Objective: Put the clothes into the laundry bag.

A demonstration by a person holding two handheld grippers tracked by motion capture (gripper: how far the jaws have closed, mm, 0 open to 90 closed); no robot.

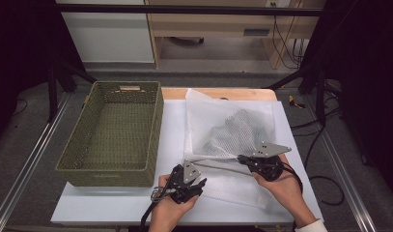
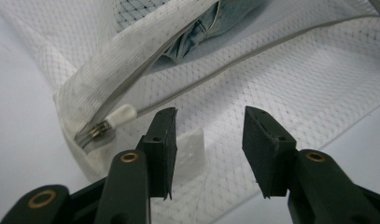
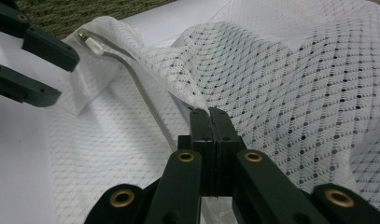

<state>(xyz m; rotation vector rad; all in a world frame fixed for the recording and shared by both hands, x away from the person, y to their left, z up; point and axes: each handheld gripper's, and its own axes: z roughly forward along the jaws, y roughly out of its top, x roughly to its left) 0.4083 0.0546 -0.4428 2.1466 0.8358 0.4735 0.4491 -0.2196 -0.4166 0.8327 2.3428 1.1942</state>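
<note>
At the near edge of the table (image 1: 112,205) the two hands came in side by side, each working one end of the mesh bag's (image 1: 223,125) mouth. The left gripper (image 2: 208,140) sat low over the bag's near left corner with its jaws standing apart and nothing pressed between them; the zipper pull (image 2: 120,115) lay just off to their left, its metal end tucked into the corner seam. From where they stood, the jaws looked set either to have let the pull go or to be about to take it.

The right gripper (image 3: 210,116) was clamped tight on a fold of mesh at the right end of the opening. That grip seemed to be there to hold the edge taut, so the zipper line (image 1: 218,166) ran straight between the two hands and the mouth stayed parted.

Beyond the opening the bag lay flat across the middle and right of the table, a dark, denim-looking garment (image 1: 237,128) bunched inside it toward the far end and visible through the gap from the left gripper view.

Farther left stood a woven basket (image 1: 73,159), clear of the bag, likely waiting to receive something.
</note>
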